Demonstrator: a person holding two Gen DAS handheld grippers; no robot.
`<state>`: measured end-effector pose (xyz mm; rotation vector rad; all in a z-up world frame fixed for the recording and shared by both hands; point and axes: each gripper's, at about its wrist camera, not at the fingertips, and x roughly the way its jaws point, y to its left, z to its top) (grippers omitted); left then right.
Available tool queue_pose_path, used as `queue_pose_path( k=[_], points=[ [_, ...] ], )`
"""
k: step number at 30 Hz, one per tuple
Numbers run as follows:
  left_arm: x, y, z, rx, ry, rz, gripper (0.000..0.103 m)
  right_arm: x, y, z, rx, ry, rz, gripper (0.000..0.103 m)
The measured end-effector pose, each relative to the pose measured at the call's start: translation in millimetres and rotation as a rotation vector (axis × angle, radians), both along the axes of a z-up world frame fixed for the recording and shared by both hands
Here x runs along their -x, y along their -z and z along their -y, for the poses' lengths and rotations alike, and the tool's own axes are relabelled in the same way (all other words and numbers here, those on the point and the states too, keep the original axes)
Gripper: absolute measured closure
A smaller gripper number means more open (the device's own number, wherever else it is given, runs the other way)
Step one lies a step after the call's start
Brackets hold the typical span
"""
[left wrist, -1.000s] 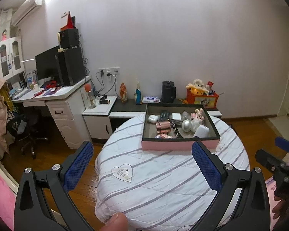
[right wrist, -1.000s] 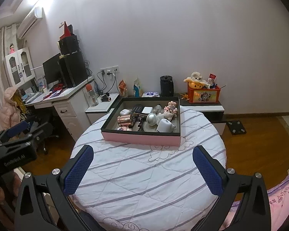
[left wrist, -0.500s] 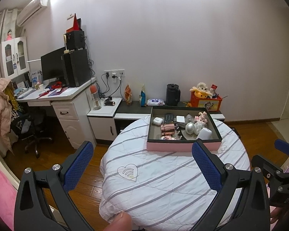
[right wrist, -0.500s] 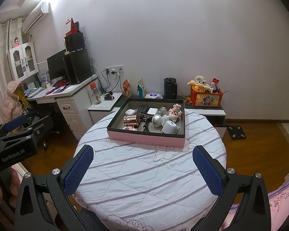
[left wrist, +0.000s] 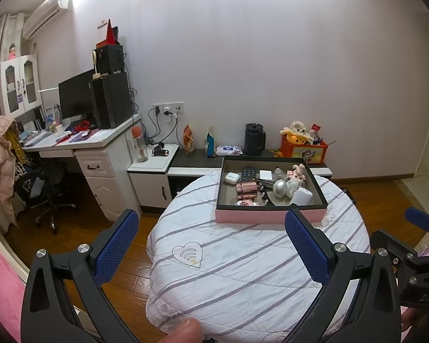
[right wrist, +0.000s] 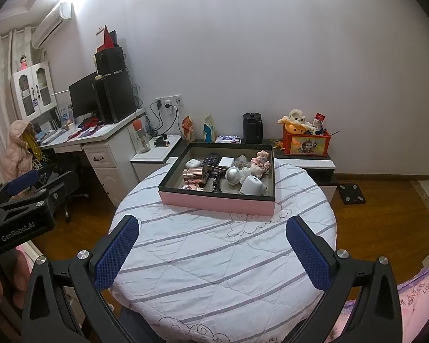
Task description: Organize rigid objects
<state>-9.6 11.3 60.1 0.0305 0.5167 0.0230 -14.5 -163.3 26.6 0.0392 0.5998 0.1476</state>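
Pink tray point(right wrist: 214, 203) with black rim, white grey-striped tablecloth point(right wrist: 214, 263), blue-padded black fingers point(right wrist: 115, 253)

A plain pale wall point(right wrist: 271, 57) backs the room above a wooden plank floor point(right wrist: 386, 200), with a bright glare of light at the ceiling's upper left beside an air conditioner point(left wrist: 47, 14). Along the wall stand a white desk point(left wrist: 94, 148) carrying a dark monitor point(left wrist: 75, 97), and a low dark-topped cabinet point(left wrist: 197, 161). A white glass-door cupboard point(right wrist: 34, 88) fills the left corner, and a round table point(right wrist: 214, 257) under a striped white quilt stands nearest.
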Motion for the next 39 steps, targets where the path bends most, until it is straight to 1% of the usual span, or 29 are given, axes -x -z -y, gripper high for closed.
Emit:
queue_pose_path(
  k=[20, 33, 39],
  points=[
    [-4.8, 6.5, -5.6, 0.027, 0.01, -0.018, 0.0, -1.6, 1.3, -2.4, -0.003, -0.009, -0.003, 0.0],
    [-7.8, 15.2, -9.2, 0.043, 0.007, -0.044, 0.0, -6.6, 8.0, -2.5, 0.002, -0.013, -0.027, 0.0],
    [-8.4, 16.9, -11.7, 0.063, 0.031, -0.046, 0.0, -8.1, 11.0, -1.6, 0.002, -0.013, -0.036, 0.0]
  ],
)
